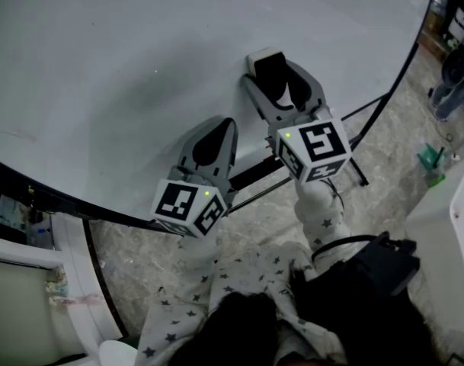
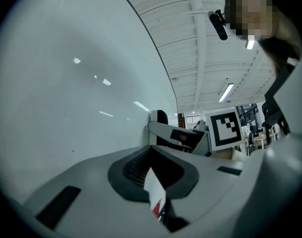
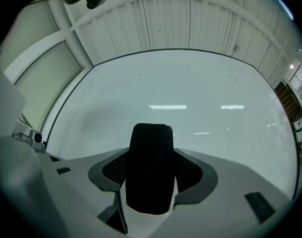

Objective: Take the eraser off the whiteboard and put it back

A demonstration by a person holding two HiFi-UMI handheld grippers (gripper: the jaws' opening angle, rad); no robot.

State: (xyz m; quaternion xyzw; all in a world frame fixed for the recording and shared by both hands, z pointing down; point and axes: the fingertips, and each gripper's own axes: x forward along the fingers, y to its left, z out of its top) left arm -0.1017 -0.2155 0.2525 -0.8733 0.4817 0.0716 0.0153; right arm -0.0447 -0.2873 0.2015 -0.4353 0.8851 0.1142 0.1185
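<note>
The right tool [image 3: 151,175] is clamped on the eraser [image 1: 268,65]: in the right gripper view the black felt block is seen pinched between the two dark pads, and nothing else is held. The eraser's long axis is laid along the jaws, so its far end is carried ahead of the tool tips. Straight beyond that end the whiteboard [image 1: 140,67] is met; it fills the middle of the right gripper view and the whole upper left of the head view. In the head view the eraser's pale end is seen against the board just above the middle of the frame, though whether it is pressed on the surface or held just off it cannot be told. The coming move is judged to depend on that short line from eraser end to board face. Lower and to the left in the head view, the left tool [image 1: 224,126] is closed with its tips together, holds nothing, and is placed beside the right one, farther from the eraser.
</note>
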